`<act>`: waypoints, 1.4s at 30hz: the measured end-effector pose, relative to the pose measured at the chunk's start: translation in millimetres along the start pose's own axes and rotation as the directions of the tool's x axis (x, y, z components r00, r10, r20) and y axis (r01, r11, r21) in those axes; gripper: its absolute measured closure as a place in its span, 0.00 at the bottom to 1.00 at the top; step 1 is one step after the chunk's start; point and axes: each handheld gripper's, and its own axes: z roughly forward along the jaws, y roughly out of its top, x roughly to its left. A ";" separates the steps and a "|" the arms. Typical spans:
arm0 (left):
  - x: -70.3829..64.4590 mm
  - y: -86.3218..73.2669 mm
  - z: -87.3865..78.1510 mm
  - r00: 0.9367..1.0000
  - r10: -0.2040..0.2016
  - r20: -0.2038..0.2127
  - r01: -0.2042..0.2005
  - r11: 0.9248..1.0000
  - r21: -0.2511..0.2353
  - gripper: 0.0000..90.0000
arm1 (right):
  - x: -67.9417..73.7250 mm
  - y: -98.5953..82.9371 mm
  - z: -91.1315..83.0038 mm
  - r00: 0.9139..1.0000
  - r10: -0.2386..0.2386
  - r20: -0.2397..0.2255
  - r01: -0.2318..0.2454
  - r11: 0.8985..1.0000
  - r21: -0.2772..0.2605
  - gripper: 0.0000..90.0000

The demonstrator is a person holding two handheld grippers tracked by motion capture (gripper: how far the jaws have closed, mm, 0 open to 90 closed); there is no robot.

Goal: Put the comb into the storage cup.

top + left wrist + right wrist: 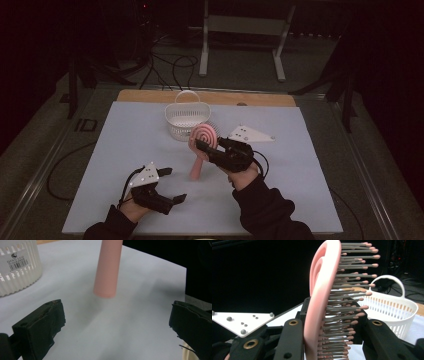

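A pink round hairbrush stands tilted over the mat, head up and handle pointing down, its end just above the surface. My right gripper is shut on the brush head; one jaw presses the pink back and the other the grey bristles. Just behind the brush sits a white slotted basket with a loop handle. My left gripper rests low at the mat's front left, open, with nothing between its jaws. The brush handle hangs ahead of it, and the basket stands at the far left.
A pale mat covers the table, with a strip of bare wood along the far edge. Beyond the table, cables and a metal stand lie on the dark floor. The mat's left and right sides are bare.
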 end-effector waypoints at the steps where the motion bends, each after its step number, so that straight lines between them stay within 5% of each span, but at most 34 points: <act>1: 0.0 0.0 0.0 1.000 0.000 0.000 0.000 1.000 0.000 0.00 | -0.3 1.1 -0.8 1.000 -0.006 0.001 0.006 1.000 -0.001 0.72; 5: 2.4 -5.5 -4.9 1.000 -0.019 0.019 0.018 1.000 0.016 0.00 | -2.2 6.2 -3.1 1.000 -0.024 0.002 0.024 1.000 -0.007 0.72; 22: 2.8 -19.4 -23.6 0.999 -0.027 -0.023 0.028 0.999 0.024 0.00 | -4.0 27.2 -1.8 0.993 -0.119 0.011 0.119 0.993 -0.019 0.72; 42: 3.7 -33.8 -36.0 0.999 -0.009 -0.042 0.010 1.000 0.026 0.00 | -13.3 51.6 11.8 0.978 -0.209 0.017 0.210 0.977 -0.043 0.72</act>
